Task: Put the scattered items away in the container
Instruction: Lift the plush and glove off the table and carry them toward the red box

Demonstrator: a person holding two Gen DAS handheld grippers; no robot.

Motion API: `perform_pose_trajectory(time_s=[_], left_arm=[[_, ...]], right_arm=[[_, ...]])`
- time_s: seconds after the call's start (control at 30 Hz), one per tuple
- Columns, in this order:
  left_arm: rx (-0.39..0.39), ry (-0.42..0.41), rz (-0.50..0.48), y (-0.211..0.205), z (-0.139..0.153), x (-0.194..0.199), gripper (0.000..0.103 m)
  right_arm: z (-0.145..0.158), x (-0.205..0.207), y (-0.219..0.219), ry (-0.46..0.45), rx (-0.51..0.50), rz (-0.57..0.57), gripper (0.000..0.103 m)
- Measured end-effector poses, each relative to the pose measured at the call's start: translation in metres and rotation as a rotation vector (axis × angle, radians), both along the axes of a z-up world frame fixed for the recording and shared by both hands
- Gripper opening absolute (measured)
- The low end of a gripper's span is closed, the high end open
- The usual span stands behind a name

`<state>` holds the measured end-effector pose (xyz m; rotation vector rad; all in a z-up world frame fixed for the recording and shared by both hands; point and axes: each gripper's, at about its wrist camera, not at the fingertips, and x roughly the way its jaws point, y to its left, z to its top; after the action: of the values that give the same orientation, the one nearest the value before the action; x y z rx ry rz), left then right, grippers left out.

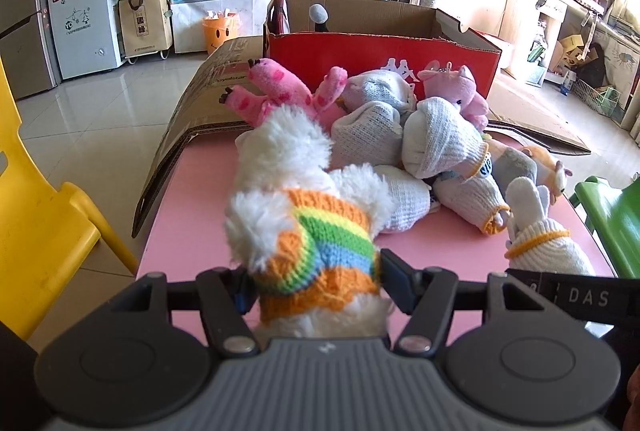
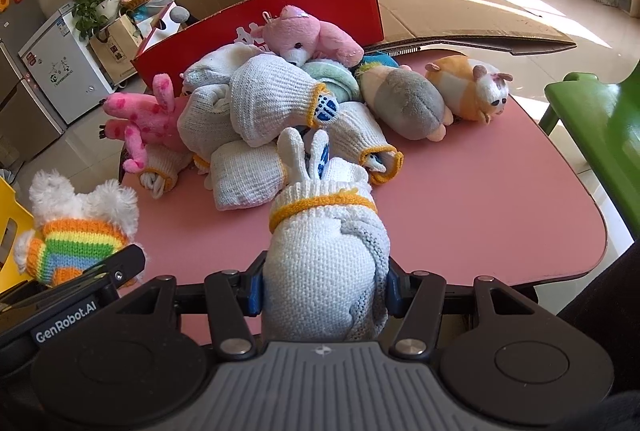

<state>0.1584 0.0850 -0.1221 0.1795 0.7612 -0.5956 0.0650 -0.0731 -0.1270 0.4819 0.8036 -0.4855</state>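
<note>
My left gripper (image 1: 316, 287) is shut on a white fluffy plush toy in a rainbow knitted sweater (image 1: 304, 223), held above the pink table (image 1: 192, 199). My right gripper (image 2: 324, 291) is shut on a rolled white knitted glove with an orange cuff (image 2: 324, 263). That same plush toy (image 2: 76, 235) shows at the left of the right wrist view, and the glove (image 1: 548, 247) at the right of the left wrist view. Ahead lies a pile of white gloves (image 2: 264, 103) and plush toys. Behind the pile stands the open red cardboard box (image 1: 380, 55).
A pink spotted plush (image 1: 276, 87), a pink bear (image 2: 304, 35), a grey plush (image 2: 404, 103) and an orange hamster plush (image 2: 468, 87) lie around the pile. A yellow chair (image 1: 44, 207) stands left, a green chair (image 2: 600, 127) right. Flattened cardboard (image 2: 460, 15) lies on the floor beyond.
</note>
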Motion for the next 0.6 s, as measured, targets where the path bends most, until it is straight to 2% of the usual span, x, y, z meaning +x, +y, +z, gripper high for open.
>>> perform_pose_trajectory(time_s=[0.6], left_arm=[[-0.001,-0.017,0.005,0.0059,0.0046,-0.0037,0.061]], right_arm=[[0.0032,-0.0072,0.0,-0.011,0.002,-0.007,0.055]])
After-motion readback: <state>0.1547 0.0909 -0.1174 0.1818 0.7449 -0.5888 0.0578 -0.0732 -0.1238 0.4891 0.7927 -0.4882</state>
